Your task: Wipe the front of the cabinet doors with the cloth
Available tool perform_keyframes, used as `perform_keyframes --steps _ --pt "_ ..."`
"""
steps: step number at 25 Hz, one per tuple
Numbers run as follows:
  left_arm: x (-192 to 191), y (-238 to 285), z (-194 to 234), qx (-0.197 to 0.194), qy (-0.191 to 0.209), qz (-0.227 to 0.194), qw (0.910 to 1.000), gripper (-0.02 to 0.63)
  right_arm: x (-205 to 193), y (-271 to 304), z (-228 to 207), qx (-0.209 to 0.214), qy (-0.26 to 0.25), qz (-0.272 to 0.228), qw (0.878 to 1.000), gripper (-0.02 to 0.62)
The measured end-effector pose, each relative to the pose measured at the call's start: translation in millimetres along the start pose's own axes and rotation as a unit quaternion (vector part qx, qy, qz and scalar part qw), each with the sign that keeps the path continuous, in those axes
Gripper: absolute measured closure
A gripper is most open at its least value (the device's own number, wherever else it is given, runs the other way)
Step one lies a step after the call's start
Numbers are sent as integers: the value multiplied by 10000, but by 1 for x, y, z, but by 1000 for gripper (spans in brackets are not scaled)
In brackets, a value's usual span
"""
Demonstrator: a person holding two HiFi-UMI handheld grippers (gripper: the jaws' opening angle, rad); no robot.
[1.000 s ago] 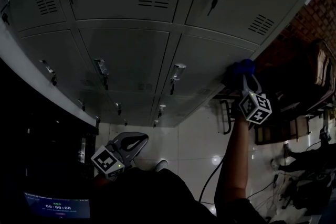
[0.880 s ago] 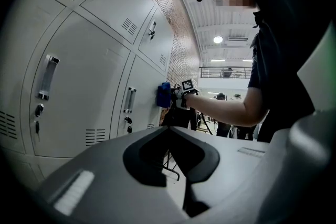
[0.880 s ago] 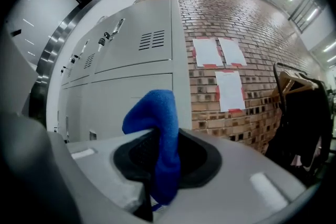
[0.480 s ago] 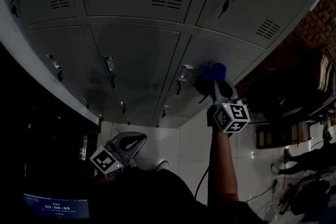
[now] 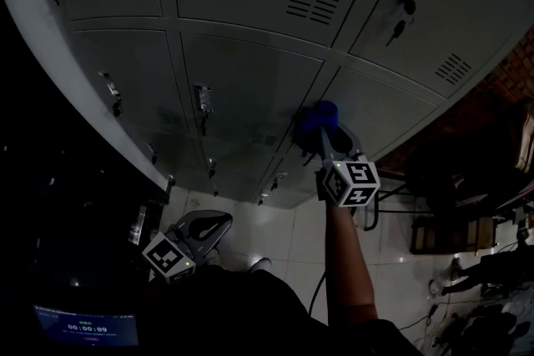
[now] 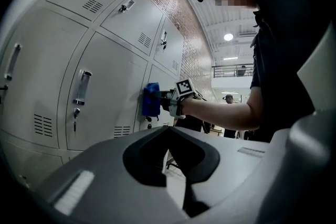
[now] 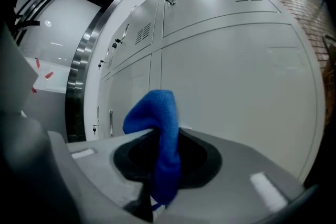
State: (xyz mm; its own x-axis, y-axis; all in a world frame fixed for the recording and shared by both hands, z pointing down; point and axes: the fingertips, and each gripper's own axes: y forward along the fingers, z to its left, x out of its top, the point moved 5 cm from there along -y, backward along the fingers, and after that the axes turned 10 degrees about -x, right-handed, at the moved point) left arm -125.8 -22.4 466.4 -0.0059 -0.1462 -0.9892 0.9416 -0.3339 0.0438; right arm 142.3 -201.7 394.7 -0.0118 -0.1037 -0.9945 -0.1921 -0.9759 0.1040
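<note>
Grey metal locker doors (image 5: pixel 250 87) with vents and keyed handles fill twelve o'clock; at centre, the right gripper (image 5: pixel 324 137) holds a bunched blue cloth (image 5: pixel 314 121) against one door; the left gripper (image 5: pixel 203 226) hangs low at seven o'clock, above glossy white floor tiles (image 5: pixel 288 238).

The blue cloth (image 5: pixel 315 119), bunched and folded over itself, is clamped in the right tongs (image 5: pixel 325 139) and lies against the grey metal cabinet doors (image 5: pixel 250 83), at the upright seam between 2 of them. The doors are closed, each with a louvred vent, handle and key.
</note>
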Motion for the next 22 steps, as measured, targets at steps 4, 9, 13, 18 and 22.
perform_keyframes --steps 4,9,13,18,22 --pt "9 -4 -2 76 -163 -59 9998 606 -2 5 1 -50 27 -3 10000 525" --pt "6 -3 0 71 -161 -32 9998 606 -2 4 0 -95 -54 20 9999 525" --pt "2 3 2 -5 -83 -33 10000 606 -4 -1 -15 -302 -3 78 9995 525" --pt "2 14 1 -94 -129 6 9999 606 -8 -11 -46 -515 26 143 9986 525" --pt "1 23 1 -172 -147 53 9997 606 -9 -17 -63 -647 33 149 9978 525"
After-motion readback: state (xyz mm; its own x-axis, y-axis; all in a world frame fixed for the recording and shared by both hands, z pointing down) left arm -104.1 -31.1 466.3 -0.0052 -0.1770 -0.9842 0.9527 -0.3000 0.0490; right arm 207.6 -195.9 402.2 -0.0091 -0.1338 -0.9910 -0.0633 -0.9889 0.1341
